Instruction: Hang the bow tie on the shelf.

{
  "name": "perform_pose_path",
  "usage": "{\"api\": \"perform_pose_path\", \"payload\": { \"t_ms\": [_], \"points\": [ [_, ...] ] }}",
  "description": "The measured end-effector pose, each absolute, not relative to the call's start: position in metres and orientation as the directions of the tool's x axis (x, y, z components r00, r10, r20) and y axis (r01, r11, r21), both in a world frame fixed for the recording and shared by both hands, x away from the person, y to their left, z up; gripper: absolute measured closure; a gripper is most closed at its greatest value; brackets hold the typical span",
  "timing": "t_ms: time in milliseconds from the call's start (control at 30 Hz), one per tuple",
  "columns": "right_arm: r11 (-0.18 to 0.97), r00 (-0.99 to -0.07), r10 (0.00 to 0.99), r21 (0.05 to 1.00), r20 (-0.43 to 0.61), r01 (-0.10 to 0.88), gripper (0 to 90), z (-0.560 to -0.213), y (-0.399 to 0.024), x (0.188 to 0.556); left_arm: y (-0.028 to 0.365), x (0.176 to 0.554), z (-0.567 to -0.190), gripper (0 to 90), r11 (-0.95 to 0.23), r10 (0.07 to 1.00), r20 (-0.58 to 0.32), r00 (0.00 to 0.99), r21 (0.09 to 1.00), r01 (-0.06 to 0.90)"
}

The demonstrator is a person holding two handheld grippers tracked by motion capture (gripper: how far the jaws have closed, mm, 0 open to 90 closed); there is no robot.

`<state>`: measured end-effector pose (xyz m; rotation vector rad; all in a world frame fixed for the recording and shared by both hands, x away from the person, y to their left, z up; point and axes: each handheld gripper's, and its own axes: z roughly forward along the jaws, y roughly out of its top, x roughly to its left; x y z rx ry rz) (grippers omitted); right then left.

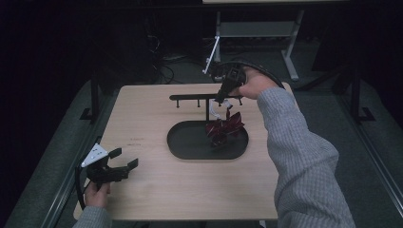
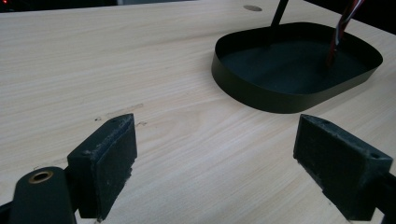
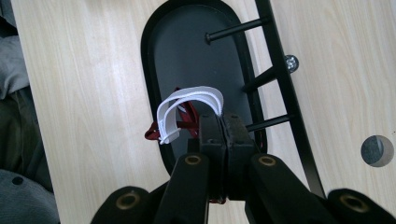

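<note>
- Fabric: the dark red soft pouch with white loop handles hangs limp over the black oval metal tray near the wooden table's far edge.
- The handles are pinched by the right gripper; they look the best hold on so light a thing.
- The left gripper is held spread, empty, at the near left corner.

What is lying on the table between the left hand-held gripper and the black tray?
Nothing: in the high view, only bare table separates the left hand-held gripper from the tray. The left gripper view agrees.
</note>
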<state>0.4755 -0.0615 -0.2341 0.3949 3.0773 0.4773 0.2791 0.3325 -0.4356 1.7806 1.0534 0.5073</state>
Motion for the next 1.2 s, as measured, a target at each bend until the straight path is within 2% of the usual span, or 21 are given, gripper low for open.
{"api": "perform_pose_path", "payload": {
  "t_ms": [800,1200],
  "points": [
    [0.912,-0.947,0.321,0.261,0.025,0.316,88.1,-0.249,-0.064,0.495,0.333,0.279,-0.435,12.9,-0.154,0.831,-0.118,0.543,0.890,0.429],
    [0.899,-0.936,0.352,0.275,0.011,0.341,87.7,-0.254,-0.071,0.496,0.332,0.279,-0.436,12.9,-0.154,0.830,-0.118,0.545,0.891,0.427]
  ]
}}
